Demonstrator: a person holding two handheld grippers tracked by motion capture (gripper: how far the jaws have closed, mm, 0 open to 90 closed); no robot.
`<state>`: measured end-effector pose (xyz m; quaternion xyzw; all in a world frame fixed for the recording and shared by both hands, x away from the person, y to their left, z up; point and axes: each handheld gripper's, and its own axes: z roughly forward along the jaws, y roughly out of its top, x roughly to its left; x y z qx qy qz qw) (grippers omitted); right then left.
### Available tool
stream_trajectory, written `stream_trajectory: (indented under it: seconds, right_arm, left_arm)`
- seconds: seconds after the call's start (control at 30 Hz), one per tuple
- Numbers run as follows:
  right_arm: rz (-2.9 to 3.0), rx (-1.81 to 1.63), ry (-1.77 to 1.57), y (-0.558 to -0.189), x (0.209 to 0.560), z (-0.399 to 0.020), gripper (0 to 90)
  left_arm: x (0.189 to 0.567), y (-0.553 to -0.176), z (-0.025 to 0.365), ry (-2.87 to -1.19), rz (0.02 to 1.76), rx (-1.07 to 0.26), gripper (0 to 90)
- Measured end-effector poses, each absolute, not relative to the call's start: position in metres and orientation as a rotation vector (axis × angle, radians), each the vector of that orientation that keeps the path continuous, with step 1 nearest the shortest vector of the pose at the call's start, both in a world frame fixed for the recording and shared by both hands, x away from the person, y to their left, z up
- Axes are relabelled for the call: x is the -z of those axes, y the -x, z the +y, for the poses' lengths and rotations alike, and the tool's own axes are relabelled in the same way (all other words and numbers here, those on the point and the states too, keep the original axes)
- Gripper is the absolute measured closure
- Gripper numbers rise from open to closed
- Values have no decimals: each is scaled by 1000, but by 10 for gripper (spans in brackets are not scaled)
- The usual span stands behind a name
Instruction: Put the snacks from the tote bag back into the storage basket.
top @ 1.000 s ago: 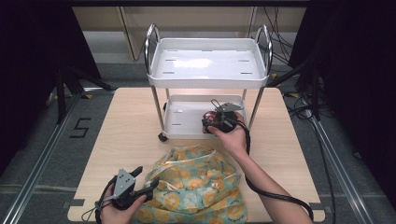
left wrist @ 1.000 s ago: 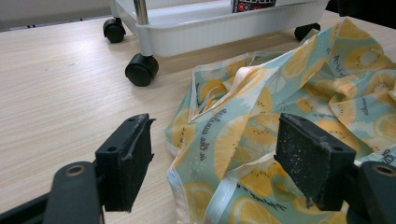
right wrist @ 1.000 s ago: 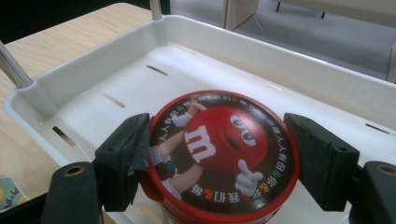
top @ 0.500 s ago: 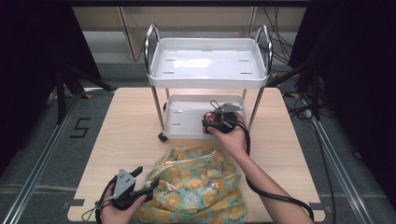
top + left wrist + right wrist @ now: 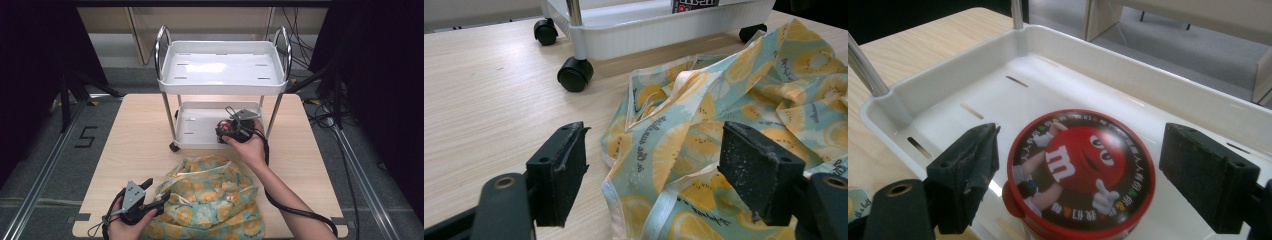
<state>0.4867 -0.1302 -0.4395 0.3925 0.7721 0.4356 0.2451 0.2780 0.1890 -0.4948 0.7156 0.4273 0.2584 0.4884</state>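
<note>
R gripper [image 5: 231, 131] hangs over the red M&M's tin [image 5: 1079, 172], jaws spread either side, not touching; tin sits near front edge of cart's lower tray [image 5: 1013, 95]. L gripper [image 5: 150, 194], jaws spread, at lemon-print bag [image 5: 210, 200] by table's front edge.

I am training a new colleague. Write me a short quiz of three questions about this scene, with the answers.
1. True or false: the right gripper is shut on the red-lidded candy tub.
2. Which tray of the white cart holds the tub: A upper, B lower?
3. Fill in: the left gripper is open over the lemon-print ____.

Key
1. False: the jaws stand open on either side of the tub, with gaps showing.
2. B.
3. cloth bag.
</note>
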Motion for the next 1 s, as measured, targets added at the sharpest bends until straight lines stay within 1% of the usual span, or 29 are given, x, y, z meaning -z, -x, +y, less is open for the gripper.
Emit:
stream_trajectory:
  seconds: [0.27, 0.37, 0.47, 0.57, 0.73, 1.0]
  right_arm:
    - [2141, -1168, -1096, -479, 435, -134, 170]
    - [2161, -1169, -1041, -476, 432, -138, 171]
    - [2156, -1159, -1102, -468, 431, -136, 170]
    - [2168, -1147, -1032, -465, 429, -144, 171]
    - [2184, -1172, -1091, -450, 431, -148, 172]
    - [2201, -1202, -1041, -427, 440, -160, 200]
  left_arm:
    - [495, -278, 189, -1737, 1036, -625, 264]
    - [495, -278, 189, -1738, 1040, -628, 264]
    - [495, -278, 189, -1735, 1037, -625, 264]
    - [495, -278, 189, -1736, 1037, -626, 264]
    - [495, -278, 190, -1735, 1036, -629, 264]
    - [495, -278, 189, -1737, 1037, -629, 264]
